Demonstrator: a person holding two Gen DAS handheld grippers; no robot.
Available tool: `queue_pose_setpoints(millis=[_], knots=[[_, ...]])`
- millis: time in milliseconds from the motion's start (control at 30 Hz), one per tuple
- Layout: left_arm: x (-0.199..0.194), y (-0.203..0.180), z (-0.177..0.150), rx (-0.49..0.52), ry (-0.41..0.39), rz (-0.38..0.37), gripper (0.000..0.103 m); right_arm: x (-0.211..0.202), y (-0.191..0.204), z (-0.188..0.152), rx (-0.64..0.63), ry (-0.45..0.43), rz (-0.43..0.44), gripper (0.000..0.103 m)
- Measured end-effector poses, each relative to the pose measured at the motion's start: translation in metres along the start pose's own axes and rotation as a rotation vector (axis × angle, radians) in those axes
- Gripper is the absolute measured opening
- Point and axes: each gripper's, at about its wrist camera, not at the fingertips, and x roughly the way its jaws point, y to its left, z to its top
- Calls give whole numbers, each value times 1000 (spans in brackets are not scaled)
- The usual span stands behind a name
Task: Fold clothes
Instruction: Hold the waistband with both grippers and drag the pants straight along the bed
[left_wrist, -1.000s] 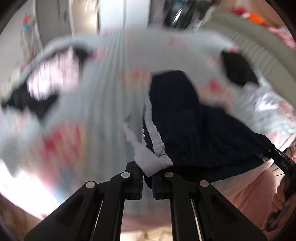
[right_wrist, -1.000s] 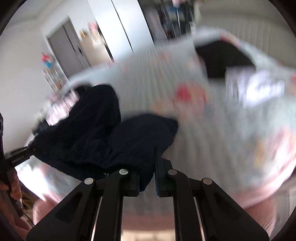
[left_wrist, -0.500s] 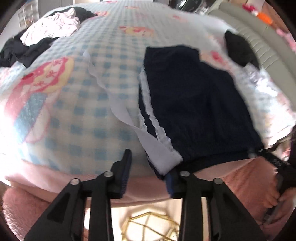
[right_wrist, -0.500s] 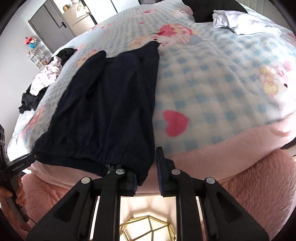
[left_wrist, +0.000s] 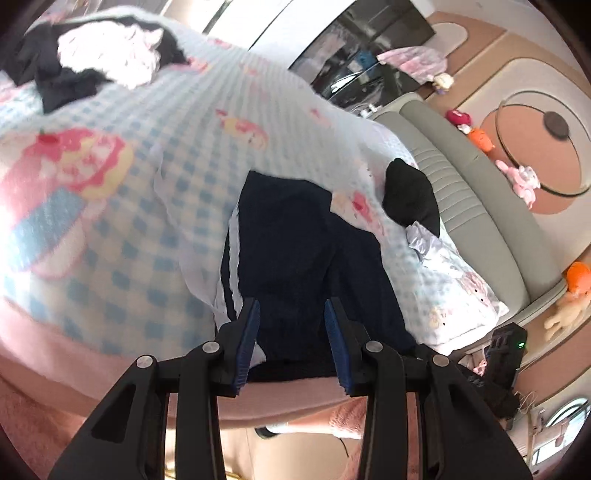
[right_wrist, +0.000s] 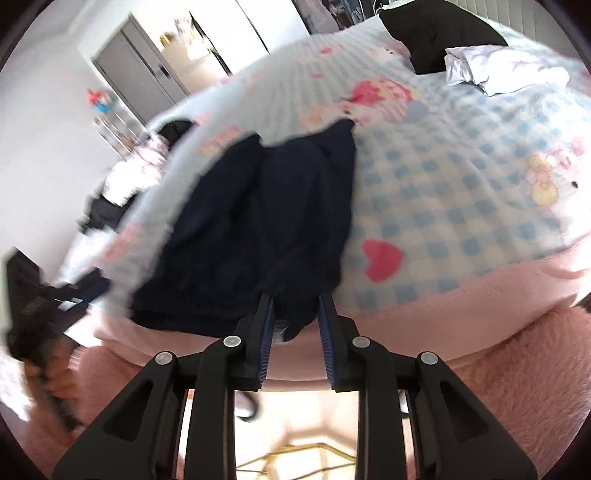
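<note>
Navy knit shorts with white side stripes (left_wrist: 303, 258) lie flat on my blue-and-white checked blanket (left_wrist: 147, 229), their long axis running from the near waistband away to the far leg hems. My left gripper (left_wrist: 291, 339) stands apart over the striped left corner, clamping nothing. My right gripper (right_wrist: 295, 332) is opening off the right corner, cloth loose between its pads.

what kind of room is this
Most likely a bedroom: a bed under a checked cartoon blanket, a padded headboard with plush toys beside it, and dark trousers laid out on top.
</note>
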Motion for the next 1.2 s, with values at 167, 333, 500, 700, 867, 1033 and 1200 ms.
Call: queue_pose_setpoints(millis=[167, 333, 500, 700, 867, 1033, 1200], knots=[[53, -17, -12, 153, 172, 257, 37, 23, 12, 14, -84, 26, -177, 23], [78, -24, -35, 240, 263, 474, 40, 66, 11, -5, -108, 156, -255, 23], [64, -11, -40, 184, 282, 437, 44, 69, -3, -22, -114, 181, -297, 23], [27, 5, -30, 24, 150, 205, 42, 39, -12, -18, -43, 68, -202, 26], [36, -34, -28, 189, 114, 191, 42, 43, 32, -5, -188, 29, -139, 26], [65, -60, -32, 262, 131, 269, 42, 80, 64, -4, -284, 104, -149, 26], [75, -24, -40, 191, 250, 526, 44, 97, 45, -24, -229, 165, -187, 26]])
